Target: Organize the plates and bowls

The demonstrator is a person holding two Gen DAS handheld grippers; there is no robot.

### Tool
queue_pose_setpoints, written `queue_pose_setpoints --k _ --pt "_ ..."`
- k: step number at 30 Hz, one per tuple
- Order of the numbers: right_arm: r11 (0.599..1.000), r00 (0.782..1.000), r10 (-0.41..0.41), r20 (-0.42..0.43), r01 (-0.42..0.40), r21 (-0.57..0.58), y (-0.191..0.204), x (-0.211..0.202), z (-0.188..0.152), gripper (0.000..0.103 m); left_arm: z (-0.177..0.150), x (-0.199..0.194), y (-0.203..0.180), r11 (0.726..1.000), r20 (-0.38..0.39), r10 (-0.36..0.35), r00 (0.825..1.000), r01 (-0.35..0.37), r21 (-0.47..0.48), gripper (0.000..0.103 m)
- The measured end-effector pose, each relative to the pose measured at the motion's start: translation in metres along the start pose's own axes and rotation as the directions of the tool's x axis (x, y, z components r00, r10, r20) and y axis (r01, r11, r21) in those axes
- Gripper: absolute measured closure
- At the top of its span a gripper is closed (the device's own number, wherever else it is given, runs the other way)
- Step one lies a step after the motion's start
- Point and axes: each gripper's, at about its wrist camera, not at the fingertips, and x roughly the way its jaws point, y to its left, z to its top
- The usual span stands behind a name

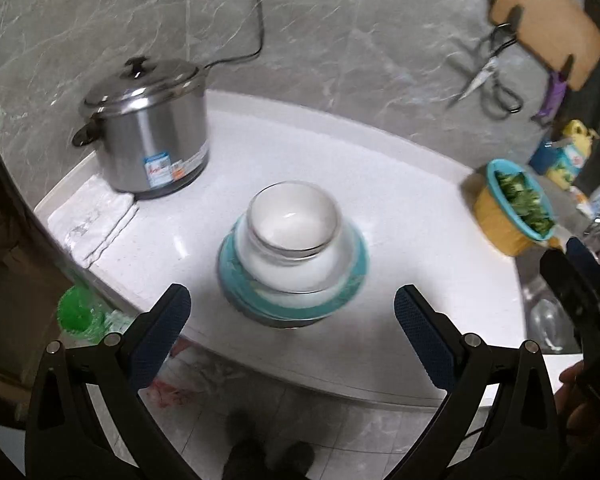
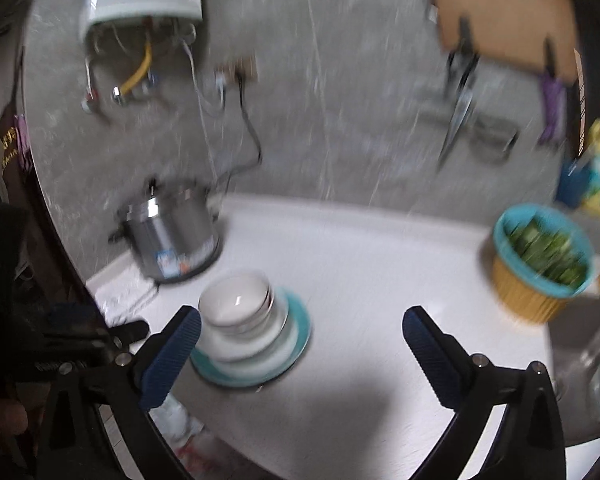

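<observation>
A stack stands on the white counter [image 1: 400,216]: white bowls [image 1: 293,220] nested on white plates, all on a teal plate [image 1: 236,280]. In the right wrist view the same bowls [image 2: 236,300] and teal plate [image 2: 296,340] sit left of centre. My left gripper [image 1: 292,316] hangs open above the counter's front edge, short of the stack, with nothing between its blue pads. My right gripper [image 2: 302,334] is open too, empty, its left finger [image 2: 172,356] overlapping the stack's edge in the picture. The right gripper also shows at the right rim of the left wrist view.
A steel pot [image 1: 148,136] with lid stands back left beside a folded white cloth [image 1: 92,216]. A yellow-and-teal basket of greens [image 1: 512,208] sits right, by a sink. Scissors [image 1: 484,72] and a wooden board [image 1: 548,20] hang on the wall. Floor tiles show below.
</observation>
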Motion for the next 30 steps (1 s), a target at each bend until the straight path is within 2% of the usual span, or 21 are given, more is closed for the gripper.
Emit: queue_pose_setpoints --k 3,5,9,11,12,16,18,20,21,22,24,25,27,30 --pt "0.996 0.996 -0.090 0.008 0.090 -0.016 0.004 -0.022 0.005 0.000 -0.004 -0.024 -0.011 1.000 0.035 -0.014 0.999 0.013 0.029 0.000" --pt "0.993 0.993 -0.116 -0.008 0.116 0.001 0.003 -0.033 0.002 0.000 -0.004 -0.039 -0.018 0.998 0.061 -0.002 0.998 -0.001 0.060 0.000" --pt "0.976 0.984 -0.176 0.004 0.174 0.129 -0.003 -0.061 0.000 0.000 -0.011 -0.071 -0.026 0.995 0.071 -0.023 0.997 0.015 0.103 0.000" --pt "0.963 0.984 -0.174 0.019 0.167 0.213 -0.008 -0.076 0.000 0.000 -0.015 -0.084 -0.025 0.995 0.060 0.004 0.998 -0.010 0.099 0.000" --pt "0.960 0.986 -0.165 0.031 0.154 0.235 -0.008 -0.083 0.002 0.000 -0.018 -0.092 -0.023 0.994 0.067 0.042 0.997 -0.048 0.102 0.000" --pt "0.964 0.979 -0.170 0.108 0.143 0.223 0.007 -0.111 0.009 0.000 -0.030 -0.109 -0.013 0.982 0.074 0.094 0.993 -0.104 0.155 0.000" --pt "0.969 0.974 -0.143 0.177 0.101 0.227 0.016 -0.129 0.009 0.000 -0.034 -0.114 -0.007 0.981 0.065 0.094 0.993 -0.103 0.164 0.000" --pt "0.967 0.969 -0.126 0.212 0.072 0.244 0.021 -0.140 0.009 0.000 -0.040 -0.121 0.003 0.984 0.051 0.086 0.995 -0.093 0.152 0.000" --pt "0.964 0.969 -0.130 0.208 0.075 0.254 0.023 -0.143 0.008 0.000 -0.043 -0.124 0.007 0.986 0.048 0.077 0.996 -0.083 0.146 0.000" --pt "0.955 0.974 -0.153 0.169 0.103 0.277 0.025 -0.143 0.008 0.000 -0.048 -0.129 0.009 0.987 0.051 0.064 0.997 -0.071 0.144 0.000" --pt "0.932 0.981 -0.188 0.040 0.165 0.322 0.026 -0.135 0.007 0.000 -0.053 -0.138 0.013 0.986 0.067 0.065 0.996 -0.075 0.151 0.000" --pt "0.922 0.987 -0.163 -0.007 0.155 0.355 0.025 -0.132 0.004 0.000 -0.055 -0.142 0.014 0.985 0.071 0.060 0.996 -0.071 0.158 0.000" --pt "0.913 0.993 -0.121 -0.013 0.117 0.390 0.025 -0.134 0.000 0.000 -0.059 -0.148 0.018 0.986 0.066 0.040 0.997 -0.050 0.159 0.000" --pt "0.920 0.990 -0.141 -0.006 0.134 0.368 0.034 -0.141 -0.001 0.000 -0.061 -0.152 0.022 0.988 0.053 0.011 0.999 -0.019 0.156 0.000"
